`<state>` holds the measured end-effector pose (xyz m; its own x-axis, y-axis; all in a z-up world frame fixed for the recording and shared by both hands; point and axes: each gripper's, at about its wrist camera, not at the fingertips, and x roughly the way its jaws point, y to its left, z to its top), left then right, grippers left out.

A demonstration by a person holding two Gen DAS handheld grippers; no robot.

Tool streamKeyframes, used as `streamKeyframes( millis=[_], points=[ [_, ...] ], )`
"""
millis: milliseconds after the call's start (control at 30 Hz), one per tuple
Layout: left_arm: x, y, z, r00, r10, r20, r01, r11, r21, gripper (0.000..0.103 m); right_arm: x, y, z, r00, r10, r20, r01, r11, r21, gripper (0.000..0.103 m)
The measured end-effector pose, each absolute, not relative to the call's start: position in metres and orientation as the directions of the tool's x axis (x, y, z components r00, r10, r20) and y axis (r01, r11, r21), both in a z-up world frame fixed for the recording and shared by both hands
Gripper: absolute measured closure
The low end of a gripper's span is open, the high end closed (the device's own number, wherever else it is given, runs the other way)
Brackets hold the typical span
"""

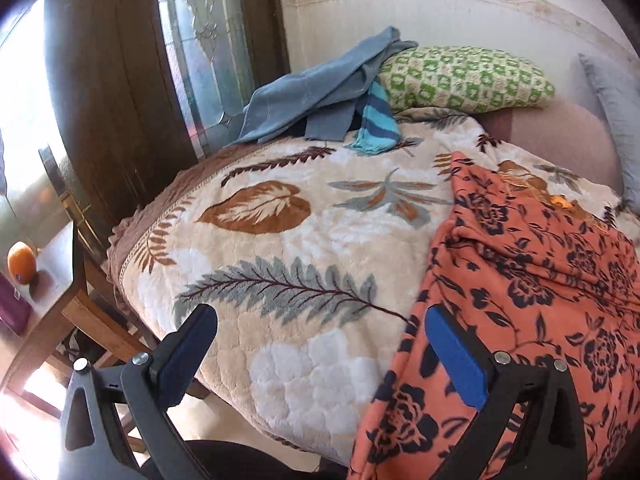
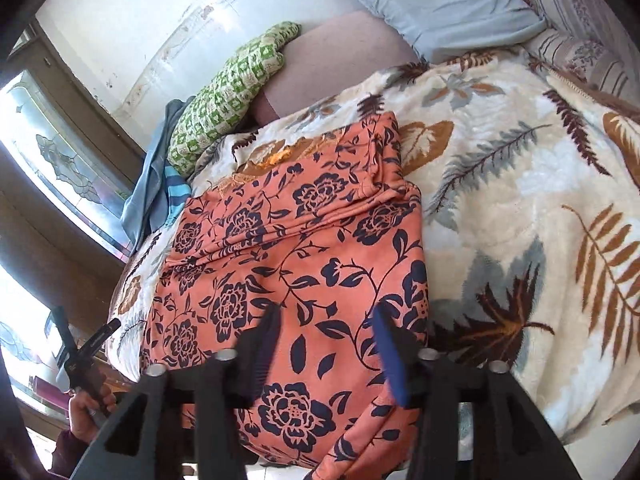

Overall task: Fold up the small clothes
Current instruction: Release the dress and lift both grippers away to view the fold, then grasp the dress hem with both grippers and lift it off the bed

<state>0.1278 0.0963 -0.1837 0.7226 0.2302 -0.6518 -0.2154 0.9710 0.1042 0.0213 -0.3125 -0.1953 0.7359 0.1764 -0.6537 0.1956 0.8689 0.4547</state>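
Note:
An orange garment with dark blue flowers (image 1: 532, 280) lies spread on the bed and hangs over its near edge; it fills the middle of the right wrist view (image 2: 296, 248). Its far part is folded over itself. My left gripper (image 1: 320, 344) is open and empty above the blanket, its right finger (image 1: 456, 360) just over the garment's left edge. My right gripper (image 2: 326, 344) is open and empty, hovering over the garment's near part. The left gripper also shows at the lower left of the right wrist view (image 2: 86, 344), held in a hand.
A leaf-patterned blanket (image 1: 304, 240) covers the bed. A blue-grey garment (image 1: 316, 88) and a striped blue one (image 1: 376, 120) lie at the far corner by a green checked pillow (image 1: 464, 78). A grey pillow (image 2: 436, 4) lies further along. A wooden table with an orange (image 1: 22, 268) stands left.

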Motion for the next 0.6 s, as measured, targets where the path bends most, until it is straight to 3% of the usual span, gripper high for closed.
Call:
streamKeyframes(
  millis=[100,200,400,600],
  points=[
    [0.095,0.064,-0.153,0.799,0.145,-0.584,-0.091,0.988,0.121,0.0,0.014,-0.282,-0.164,0.777,0.17,-0.606,0.138,0.894,0.427,0.038],
    [0.072,0.038,-0.131,0.84,0.097,-0.534,-0.012,0.987,0.16,0.0,0.008,-0.247,-0.134,0.794,0.091,-0.601,0.124,0.944,0.306,0.037],
    [0.051,0.031,-0.122,0.827,0.023,-0.561,0.045,0.993,0.107,0.0,-0.021,-0.213,-0.119,0.786,0.204,-0.584,0.03,0.93,0.365,0.037],
    [0.038,0.047,-0.133,0.815,0.054,-0.576,0.018,0.993,0.118,0.0,-0.048,-0.202,-0.124,0.779,0.102,-0.619,0.081,0.962,0.26,0.036]
  ],
)
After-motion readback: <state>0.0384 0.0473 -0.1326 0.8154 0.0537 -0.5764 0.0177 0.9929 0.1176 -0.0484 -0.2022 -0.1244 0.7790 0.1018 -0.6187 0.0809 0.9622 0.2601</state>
